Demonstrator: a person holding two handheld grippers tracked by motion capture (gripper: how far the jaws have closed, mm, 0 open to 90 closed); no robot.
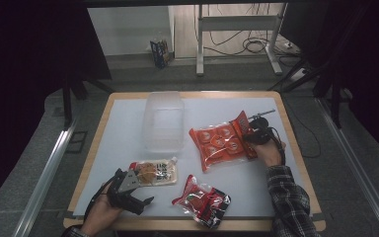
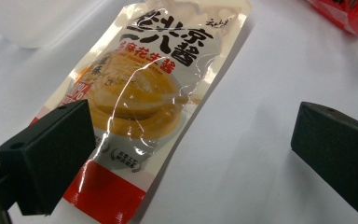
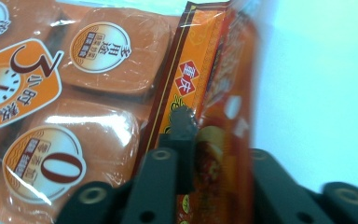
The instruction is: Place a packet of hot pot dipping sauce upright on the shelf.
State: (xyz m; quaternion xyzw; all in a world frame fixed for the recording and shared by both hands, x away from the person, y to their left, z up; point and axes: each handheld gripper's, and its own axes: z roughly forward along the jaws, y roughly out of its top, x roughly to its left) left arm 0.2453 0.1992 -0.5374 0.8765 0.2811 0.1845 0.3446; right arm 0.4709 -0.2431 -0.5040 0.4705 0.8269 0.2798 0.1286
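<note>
Right gripper (image 1: pixel 250 132): I see my black jaws pinched on the header edge of the orange pack, the film flap pressed between them in the right gripper view.
Orange pack (image 1: pixel 220 144): glossy orange film, flat and squarish, lying on the table's right half just right of the clear tub; it holds rounded-square blocks sealed under shiny wrap.
Orange pack writing (image 3: pixel 25 84): I read a clock graphic with a big "3", a round sticker with a large "0", and red diamonds with Chinese characters on the header strip.
Left gripper (image 1: pixel 134 191): jaws spread wide, holding nothing, hovering near the front left edge over the sauce pouch's lower end.
Sauce pouch (image 2: pixel 144 100): white, crinkly and shiny, with a red band at the bottom, a noodle picture and bold black Chinese characters; it lies flat.
Red packet (image 1: pixel 202 200): glossy red and black, crumpled, by the front edge.
Clear tub (image 1: pixel 164 121): translucent plastic, rounded corners.
Table (image 1: pixel 128 128): matte white sheet, wooden rim.
</note>
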